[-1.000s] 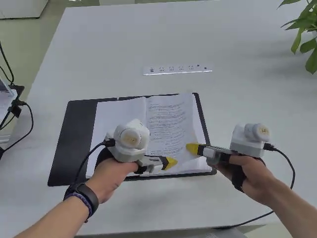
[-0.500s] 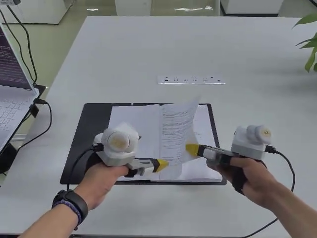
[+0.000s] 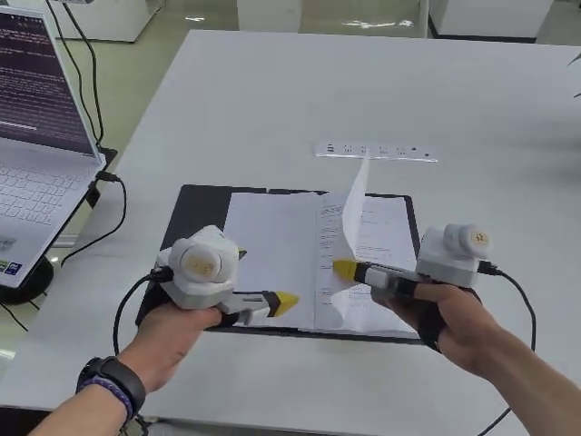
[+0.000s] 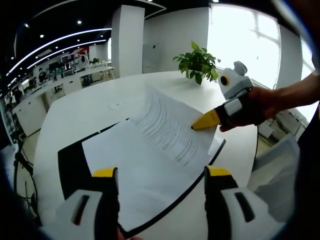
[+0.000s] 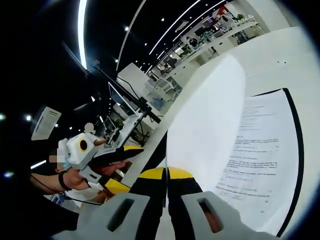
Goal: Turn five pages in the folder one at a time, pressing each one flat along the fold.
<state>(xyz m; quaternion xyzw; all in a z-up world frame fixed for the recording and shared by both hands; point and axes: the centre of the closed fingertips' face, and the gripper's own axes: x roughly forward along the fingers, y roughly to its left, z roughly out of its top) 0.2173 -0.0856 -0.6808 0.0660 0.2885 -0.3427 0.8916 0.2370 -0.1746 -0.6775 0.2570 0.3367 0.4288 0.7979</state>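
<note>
A black folder point(image 3: 195, 213) lies open on the white table, with white sheets on both sides. One printed page point(image 3: 354, 204) stands almost upright above the fold. My right gripper point(image 3: 345, 269) is shut on that page's lower edge; in the right gripper view the jaws point(image 5: 166, 174) meet on the sheet point(image 5: 210, 115). My left gripper point(image 3: 283, 301) hovers over the folder's near edge, left of the fold, open and empty. In the left gripper view its jaws point(image 4: 162, 172) stand wide apart, and beyond them are the raised page point(image 4: 170, 125) and the right gripper point(image 4: 202, 121).
An open laptop point(image 3: 36, 118) sits at the left table edge with a cable point(image 3: 100, 245) trailing toward the folder. A power strip point(image 3: 374, 151) is set into the table behind the folder. A potted plant point(image 4: 197, 62) stands at the far end.
The page held by my right gripper has lifted from the right stack to nearly upright over the fold. The left gripper stays near the folder's front edge. The head camera has shifted.
</note>
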